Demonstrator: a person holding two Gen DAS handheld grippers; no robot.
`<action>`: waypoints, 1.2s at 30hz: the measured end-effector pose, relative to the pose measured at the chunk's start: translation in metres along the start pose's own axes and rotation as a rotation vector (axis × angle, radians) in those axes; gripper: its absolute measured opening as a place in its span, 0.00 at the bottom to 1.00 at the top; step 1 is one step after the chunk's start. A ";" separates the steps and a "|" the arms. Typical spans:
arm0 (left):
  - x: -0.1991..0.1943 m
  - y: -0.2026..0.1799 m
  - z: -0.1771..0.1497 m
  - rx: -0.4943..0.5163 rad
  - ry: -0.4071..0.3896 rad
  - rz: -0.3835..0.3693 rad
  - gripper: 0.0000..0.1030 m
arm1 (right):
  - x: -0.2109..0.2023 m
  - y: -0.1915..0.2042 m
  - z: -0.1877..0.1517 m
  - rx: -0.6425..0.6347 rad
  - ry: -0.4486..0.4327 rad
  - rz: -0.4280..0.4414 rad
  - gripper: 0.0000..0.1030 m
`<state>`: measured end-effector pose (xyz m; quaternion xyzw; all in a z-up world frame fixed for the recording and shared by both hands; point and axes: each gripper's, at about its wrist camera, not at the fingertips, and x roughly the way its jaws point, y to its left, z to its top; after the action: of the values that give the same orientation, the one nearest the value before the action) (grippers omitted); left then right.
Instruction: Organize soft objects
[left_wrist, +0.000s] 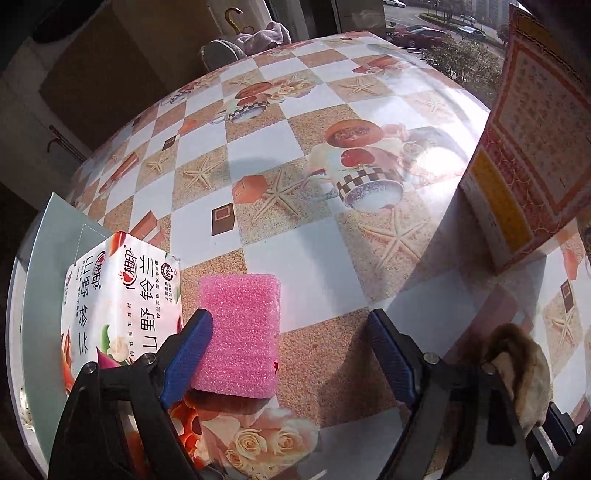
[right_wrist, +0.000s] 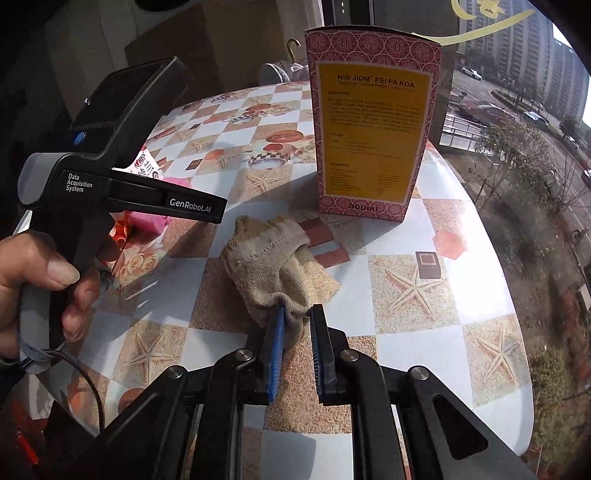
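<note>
Cloth (right_wrist: 275, 264), beige, crumpled on the checkered surface (right_wrist: 406, 354), its near corner clamped between the right tongs (right_wrist: 297, 314). Pink sponge (left_wrist: 238, 334) lies flat just inside the left finger of the left tongs (left_wrist: 290, 321), which stand wide apart, gripping nothing. Tissue pack (left_wrist: 122, 306) touches the sponge's outer side. Red-and-yellow box (right_wrist: 373, 133) stands upright beyond the cloth.
</note>
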<state>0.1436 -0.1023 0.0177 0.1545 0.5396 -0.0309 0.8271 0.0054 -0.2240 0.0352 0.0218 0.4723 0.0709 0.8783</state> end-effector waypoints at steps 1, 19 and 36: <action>0.000 -0.001 0.000 0.002 -0.003 0.000 0.85 | -0.001 0.000 0.000 0.000 -0.002 0.001 0.15; 0.006 0.007 0.004 -0.038 0.035 -0.001 0.94 | -0.005 0.010 0.019 -0.098 -0.022 0.054 0.73; -0.001 0.001 0.002 -0.013 0.004 0.043 0.68 | 0.040 0.038 0.027 -0.130 0.074 0.122 0.30</action>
<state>0.1454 -0.1021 0.0196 0.1609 0.5379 -0.0093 0.8275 0.0455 -0.1796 0.0215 -0.0093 0.4966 0.1556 0.8539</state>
